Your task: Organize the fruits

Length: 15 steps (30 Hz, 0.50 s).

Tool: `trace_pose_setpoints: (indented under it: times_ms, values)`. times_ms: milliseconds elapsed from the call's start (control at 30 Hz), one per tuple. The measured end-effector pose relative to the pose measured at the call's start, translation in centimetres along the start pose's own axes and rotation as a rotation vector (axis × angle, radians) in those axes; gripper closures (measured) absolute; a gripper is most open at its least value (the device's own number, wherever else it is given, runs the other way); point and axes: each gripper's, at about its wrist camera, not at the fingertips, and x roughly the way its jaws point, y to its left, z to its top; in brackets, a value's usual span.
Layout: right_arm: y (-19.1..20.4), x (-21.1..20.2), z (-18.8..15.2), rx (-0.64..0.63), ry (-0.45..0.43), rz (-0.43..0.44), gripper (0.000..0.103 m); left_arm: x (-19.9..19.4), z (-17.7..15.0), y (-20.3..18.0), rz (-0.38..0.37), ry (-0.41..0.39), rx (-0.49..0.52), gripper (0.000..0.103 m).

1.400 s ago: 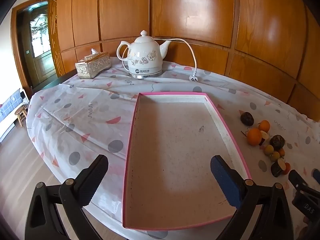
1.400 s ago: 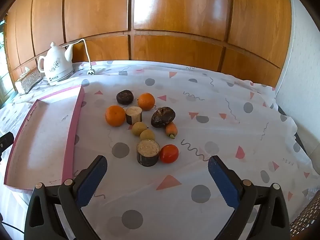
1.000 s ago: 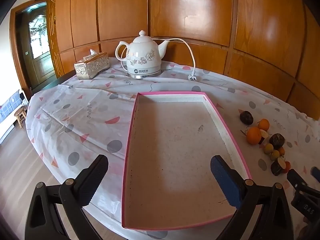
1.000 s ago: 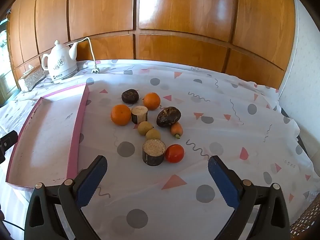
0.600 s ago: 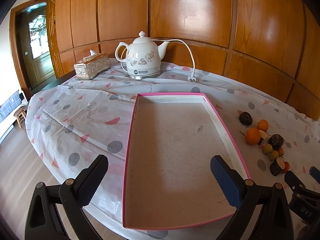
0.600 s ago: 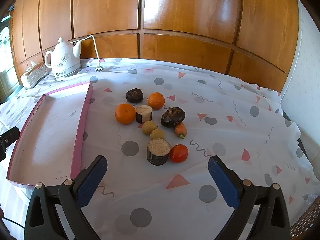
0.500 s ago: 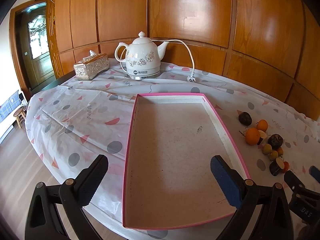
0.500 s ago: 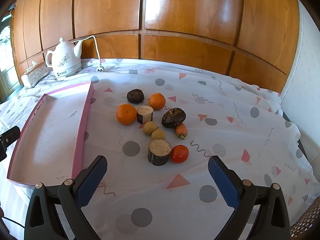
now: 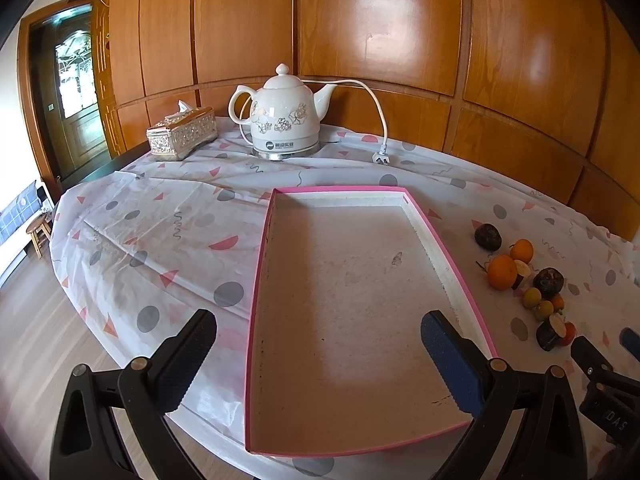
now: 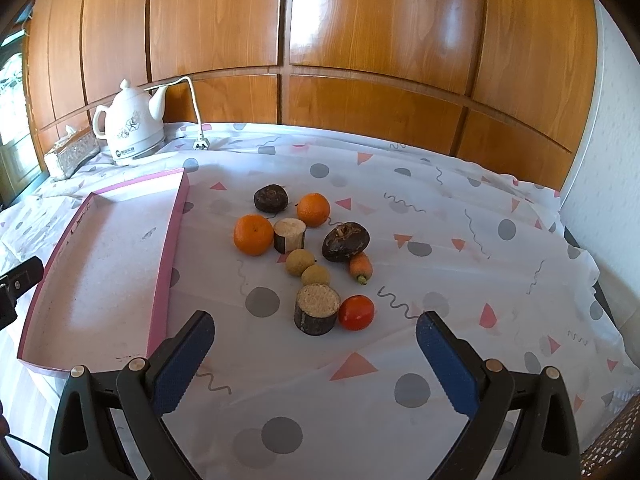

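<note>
Both the left gripper (image 9: 316, 344) and right gripper (image 10: 312, 344) stay released and empty; the fruits (image 10: 308, 256) have drifted toward frame centre, beside the bare tray (image 10: 176, 216), so picking hasn't started.

Both views are bright and sharp under soft daylight, with broad white glare patches on the glossy wood panelling (image 9: 380, 32) and a paler sheen across the tray (image 10: 108, 264) floor. Shadows under the fruits (image 10: 308, 256) are short and faint. Fisheye distortion bows the panel lines and the tabletop (image 10: 460, 280) edges, and the picture corners fall to black vignette.
</note>
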Motion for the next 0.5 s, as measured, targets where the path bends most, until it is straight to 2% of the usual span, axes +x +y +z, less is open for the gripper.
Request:
trace_pose_setpoints:
  times_ms: [500]
  values:
    - [-0.17, 0.07, 0.03, -0.001, -0.002, 0.007, 0.000, 0.41, -0.25, 0.09, -0.007, 0.019, 0.002, 0.000]
